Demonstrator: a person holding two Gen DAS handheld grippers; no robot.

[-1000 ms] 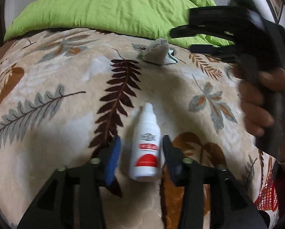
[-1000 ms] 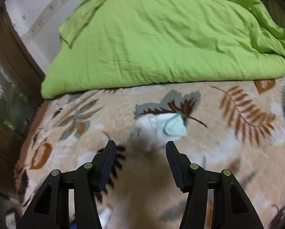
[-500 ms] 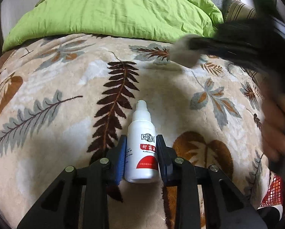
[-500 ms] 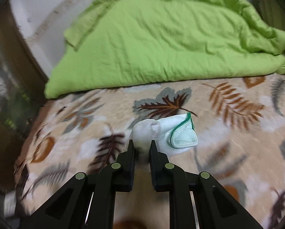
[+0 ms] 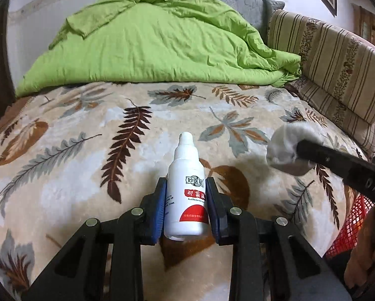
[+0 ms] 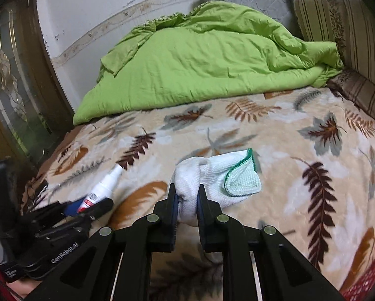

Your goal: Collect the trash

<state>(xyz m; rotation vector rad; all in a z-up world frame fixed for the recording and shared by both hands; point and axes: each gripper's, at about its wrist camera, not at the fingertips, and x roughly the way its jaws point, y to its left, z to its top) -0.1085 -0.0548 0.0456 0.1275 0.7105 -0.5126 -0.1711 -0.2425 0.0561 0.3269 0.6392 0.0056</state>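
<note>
Left tool [image 5: 185, 202] clamped on white bottle [image 5: 186, 193], nozzle pointing away, above leaf-patterned blanket [image 5: 74, 150] on bed. Right tool [image 6: 187, 198] pinched narrow on bunched white cloth [image 6: 212, 183] with green edging, lifted over same blanket.

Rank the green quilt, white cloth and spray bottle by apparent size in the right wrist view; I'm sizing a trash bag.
1. Green quilt, largest despite lying farthest.
2. White cloth.
3. Spray bottle, though the left tool hides its base.
</note>
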